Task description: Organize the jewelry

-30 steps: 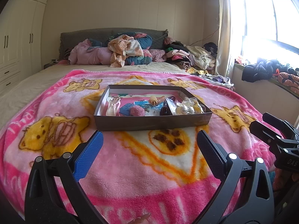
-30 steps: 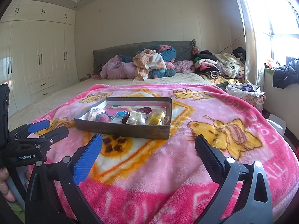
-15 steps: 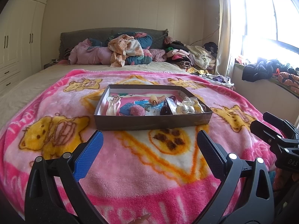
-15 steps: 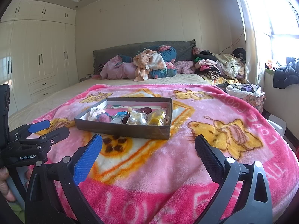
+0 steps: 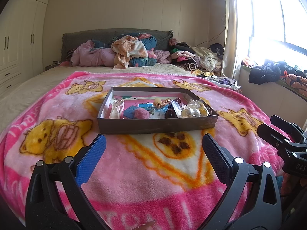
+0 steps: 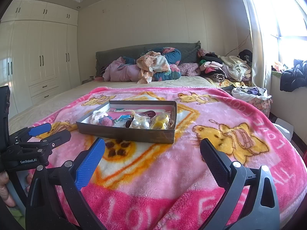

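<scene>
Jewelry (image 5: pixel 189 112): pearls, clips, a pink pompom, jumbled in the tray
Tray (image 5: pixel 157 127): shallow, dark, on the pink blanket (image 5: pixel 153 172) on the bed
Left tool (image 5: pixel 153 153): wide open, empty, short of the tray
Right tool (image 6: pixel 152 154): wide open, empty, apart from the tray

Shallow grey box (image 5: pixel 153 127) of jewelry on pink blanket (image 5: pixel 144 172), beyond wide-spread left hand-held gripper (image 5: pixel 153 143)

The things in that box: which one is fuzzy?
The pink pompom, sitting near the front wall of the box beside a blue piece. The rest look smooth or shiny, like the pearly beads.
</scene>
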A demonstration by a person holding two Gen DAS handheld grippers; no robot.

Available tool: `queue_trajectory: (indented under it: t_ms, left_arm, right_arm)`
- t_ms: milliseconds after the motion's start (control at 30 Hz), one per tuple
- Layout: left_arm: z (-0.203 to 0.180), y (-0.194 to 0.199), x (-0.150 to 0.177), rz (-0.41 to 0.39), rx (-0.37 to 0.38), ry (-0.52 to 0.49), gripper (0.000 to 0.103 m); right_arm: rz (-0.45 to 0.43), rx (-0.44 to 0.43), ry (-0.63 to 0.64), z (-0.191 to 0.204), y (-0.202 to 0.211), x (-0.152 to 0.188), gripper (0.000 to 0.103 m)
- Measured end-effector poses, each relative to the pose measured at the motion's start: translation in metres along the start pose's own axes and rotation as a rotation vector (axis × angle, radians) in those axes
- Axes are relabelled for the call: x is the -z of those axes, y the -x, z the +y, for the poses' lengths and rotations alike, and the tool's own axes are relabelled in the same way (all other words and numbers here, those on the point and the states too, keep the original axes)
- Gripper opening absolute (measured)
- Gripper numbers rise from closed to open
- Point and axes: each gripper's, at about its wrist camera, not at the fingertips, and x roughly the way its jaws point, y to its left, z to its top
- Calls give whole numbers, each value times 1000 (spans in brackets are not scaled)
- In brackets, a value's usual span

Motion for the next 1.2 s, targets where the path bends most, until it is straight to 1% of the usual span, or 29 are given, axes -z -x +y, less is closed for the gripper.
queue_trajectory:
  t_ms: [567, 600, 667, 733, 800, 867, 900, 967, 1000, 1033, 1067, 1100, 1133, 1167, 1200]
  left_arm:
    - [5, -2, 2, 13, -8, 6, 92]
    - [5, -3, 2, 15, -12, 9, 92]
    - [5, -6, 2, 26, -48, 9, 92]
    - [8, -8, 2, 35, -53, 17, 92]
    - [12, -10, 2, 39, -51, 38, 92]
    - [20, -12, -1, 36, -51, 64, 92]
    - [26, -14, -4, 36, -59, 79, 92]
    - [48, -26, -12, 46, -122, 103, 92]
    - [69, -38, -20, 56, -160, 131, 92]
    - [89, -50, -26, 79, -213, 149, 92]
    - [105, -58, -32, 87, -250, 172, 92]
    - [135, -73, -40, 97, -286, 207, 92]
    - [151, -83, -44, 116, -321, 219, 92]
    - [175, -98, -50, 153, -391, 243, 92]
    - [195, -111, -54, 173, -417, 264, 92]
  right_arm:
    - [2, 4, 3, 1, 0, 0, 97]
    - [-1, 3, 3, 0, 0, 0, 97]
    - [0, 5, 2, 0, 0, 0, 97]
    - [4, 3, -2, 0, 0, 0, 97]
    - [12, 0, -15, -6, -2, -1, 97]
    - [23, -3, -52, -20, -6, -5, 97]
    - [29, 18, -65, -30, -10, -10, 97]
    - [42, 98, -64, -50, -23, -22, 97]
    - [65, 152, -62, -64, -33, -28, 97]
    - [108, 195, -79, -89, -52, -35, 97]
    - [149, 217, -97, -107, -67, -39, 97]
    - [205, 264, -114, -132, -87, -41, 97]
    - [271, 313, -128, -156, -110, -41, 97]
    - [341, 347, -137, -179, -132, -40, 97]
    - [385, 385, -142, -200, -149, -40, 97]
